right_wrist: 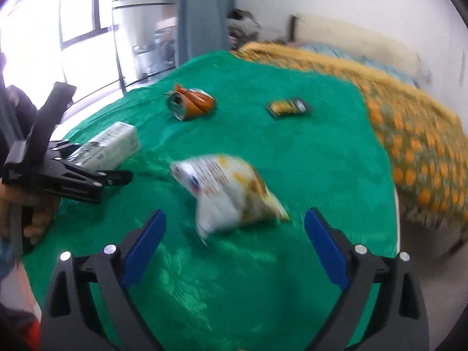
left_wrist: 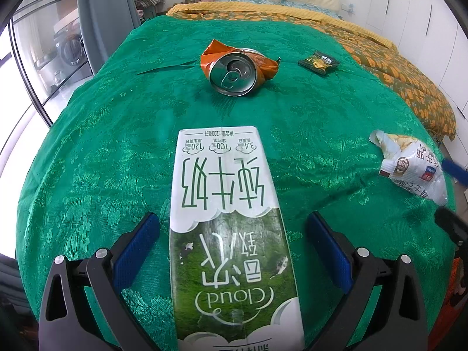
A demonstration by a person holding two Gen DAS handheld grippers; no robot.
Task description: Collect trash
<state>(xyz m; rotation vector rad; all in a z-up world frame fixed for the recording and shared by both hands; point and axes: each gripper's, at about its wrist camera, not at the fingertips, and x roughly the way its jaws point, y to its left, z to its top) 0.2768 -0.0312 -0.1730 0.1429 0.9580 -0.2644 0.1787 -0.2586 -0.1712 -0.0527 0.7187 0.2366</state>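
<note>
- Left wrist view: my left tongs (left_wrist: 232,251) are spread wide over a green patterned cloth (left_wrist: 102,146) that covers the near end of a bed.
- A milk carton (left_wrist: 228,225), white above and green below with "Cloud" printed on it, lies flat on the cloth between the two blue pads (left_wrist: 136,251). Neither pad touches it; green cloth shows on both sides.
- Beyond the carton, farther from me, a crushed orange drink can (left_wrist: 237,71) lies on its side with its silver top facing the camera.
- To the right of the can sits a small dark snack packet (left_wrist: 318,62).
- To the right of the carton, near the cloth's edge, lies a crumpled white snack bag (left_wrist: 415,166). A blurred blue pad of my right tongs shows just beside it.
- Behind the green cloth, an orange flowered bedspread (left_wrist: 395,67) covers the rest of the bed.
- Right wrist view, blurred: my right tongs (right_wrist: 235,251) are spread wide and hold nothing.
- The white snack bag (right_wrist: 231,193) lies on the cloth just ahead of the pads, not gripped.
- To the left of the bag, my left hand (right_wrist: 38,219) holds the left tongs (right_wrist: 87,175) over the carton (right_wrist: 111,146).
- The can (right_wrist: 190,103) and dark packet (right_wrist: 288,106) lie beyond the bag.
</note>
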